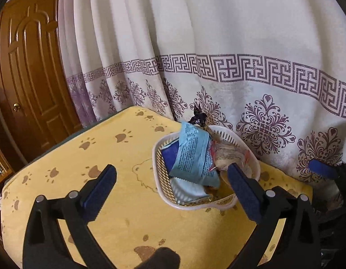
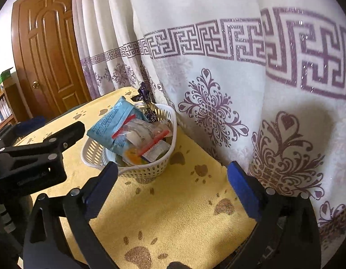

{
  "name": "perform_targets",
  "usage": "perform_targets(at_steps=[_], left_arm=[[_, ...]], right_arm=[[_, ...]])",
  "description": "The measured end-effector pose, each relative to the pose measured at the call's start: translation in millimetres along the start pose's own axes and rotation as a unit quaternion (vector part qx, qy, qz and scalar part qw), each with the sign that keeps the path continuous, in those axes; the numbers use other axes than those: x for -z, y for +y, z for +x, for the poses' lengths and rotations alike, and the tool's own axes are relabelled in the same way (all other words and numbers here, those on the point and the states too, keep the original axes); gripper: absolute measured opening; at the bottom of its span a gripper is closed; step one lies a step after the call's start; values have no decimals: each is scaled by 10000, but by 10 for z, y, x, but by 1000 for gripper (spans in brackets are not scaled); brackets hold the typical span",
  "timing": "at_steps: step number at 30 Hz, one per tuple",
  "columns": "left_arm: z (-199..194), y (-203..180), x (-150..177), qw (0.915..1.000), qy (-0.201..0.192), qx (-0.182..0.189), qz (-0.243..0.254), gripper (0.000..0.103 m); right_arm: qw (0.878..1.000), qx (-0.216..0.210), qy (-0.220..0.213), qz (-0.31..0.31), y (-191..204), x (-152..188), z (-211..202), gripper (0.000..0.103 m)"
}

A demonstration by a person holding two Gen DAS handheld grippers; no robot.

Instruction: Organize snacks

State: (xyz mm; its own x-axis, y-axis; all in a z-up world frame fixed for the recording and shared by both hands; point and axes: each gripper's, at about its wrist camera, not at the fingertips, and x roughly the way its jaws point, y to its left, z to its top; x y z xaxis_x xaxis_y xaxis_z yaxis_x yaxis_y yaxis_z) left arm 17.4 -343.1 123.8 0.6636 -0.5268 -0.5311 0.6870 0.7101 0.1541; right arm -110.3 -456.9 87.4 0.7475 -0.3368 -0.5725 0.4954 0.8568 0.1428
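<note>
Door (image 1: 31, 71): at far left we see a brown panelled wooden door with a round brass knob.
Bookshelf (image 2: 3, 109): in the right wrist view, a low wooden shelf of books stands left of the door.
Curtain (image 1: 195, 44): we see a cream curtain with a purple key-pattern band and floral motifs hanging behind the counter and filling most of both views.
Counter (image 1: 119, 157): we see it covered with a yellow towel-like cloth printed with brown paw marks and a faint bear outline.
Left tongs (image 1: 171, 185): released, with the jaws spread wide and nothing between the blue pads; they hang over the cloth, pointing down at the basket's near side. In the right wrist view we see them from the side at the left edge.
Basket (image 1: 158, 170): we see a white slotted plastic basket resting on the cloth near the curtain, holding the snacks.
Light blue packet (image 1: 193, 154): the largest snack, leaning up out of the basket above its rim.
Dark purple wrapper (image 1: 198, 117): a twisted sweet wrapper standing up at the basket's far side, against the curtain.
Clear red-edged packets (image 2: 148, 134): we see them lying beside the blue packet, inside the basket.
Right tongs (image 2: 171, 185): released, jaws wide and holding nothing, above bare cloth just in front of the basket.
</note>
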Motion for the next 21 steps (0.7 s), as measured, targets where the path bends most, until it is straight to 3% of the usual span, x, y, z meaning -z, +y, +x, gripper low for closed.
perform_targets(at_steps=[21], left_arm=[[-256,-2,19,9995,-162,-212,186,98]], right_arm=[[9994,242,-138,-180,119,-48,-149,100]])
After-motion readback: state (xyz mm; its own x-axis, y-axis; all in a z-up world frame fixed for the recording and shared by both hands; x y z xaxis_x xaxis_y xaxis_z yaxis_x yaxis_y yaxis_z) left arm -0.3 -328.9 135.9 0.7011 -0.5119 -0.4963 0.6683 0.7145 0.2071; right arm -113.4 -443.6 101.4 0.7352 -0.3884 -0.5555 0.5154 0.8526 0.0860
